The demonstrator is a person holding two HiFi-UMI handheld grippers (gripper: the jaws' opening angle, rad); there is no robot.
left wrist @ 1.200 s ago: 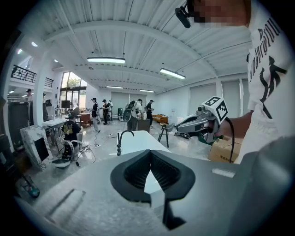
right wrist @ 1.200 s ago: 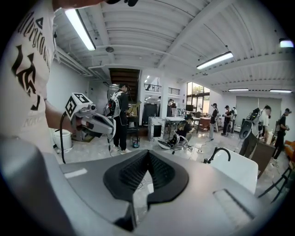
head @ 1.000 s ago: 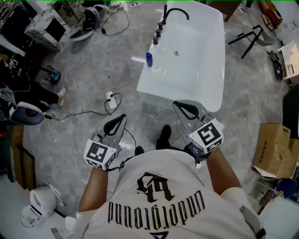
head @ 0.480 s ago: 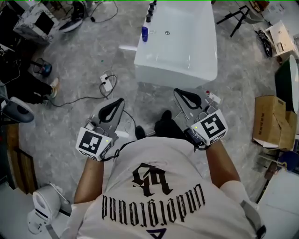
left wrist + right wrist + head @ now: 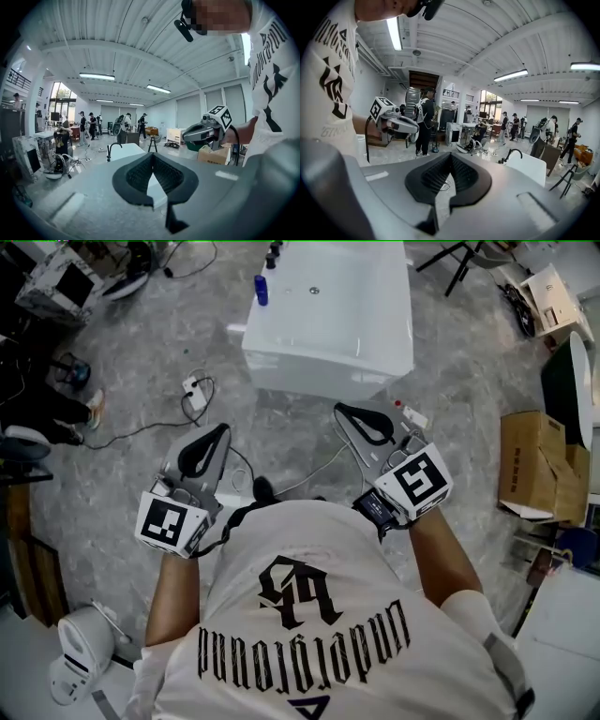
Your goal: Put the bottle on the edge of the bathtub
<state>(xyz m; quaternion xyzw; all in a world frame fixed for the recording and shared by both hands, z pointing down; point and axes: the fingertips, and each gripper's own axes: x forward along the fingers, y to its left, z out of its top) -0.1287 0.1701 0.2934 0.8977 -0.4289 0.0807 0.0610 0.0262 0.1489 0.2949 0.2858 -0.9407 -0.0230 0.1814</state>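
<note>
- A person in a white shirt (image 5: 309, 634) is standing on the grey floor (image 5: 141, 343) and holding a pair of tongs in each hand.
- The left tongs (image 5: 217, 435) are pointing ahead over the floor. Their tips are pressing together, and nothing is sitting between them.
- The right tongs (image 5: 349, 414) are pointing ahead too, toward the near end of the tub (image 5: 323, 376). Their tips are also pressing together, and they are holding nothing.
- A cube with a black square mark is riding on the back of each pair: the left cube (image 5: 172, 524) and the right cube (image 5: 417, 482).
- The white tub is standing in front of the person, at the top of the head view.
- The blue bottle (image 5: 261, 290) is standing upright on the tub's left edge, just beside the black tap (image 5: 274, 254).
- The bottle is sitting well apart from both tongs, and neither pair is touching it.
- A white plug strip (image 5: 194, 390) with a dark cord is lying on the floor between the left tongs and the tub.
- A brown box (image 5: 530, 465) is sitting on the floor off to the right.
- In the left gripper view, other people (image 5: 91, 124) are standing far back in the big room, behind the tub.
</note>
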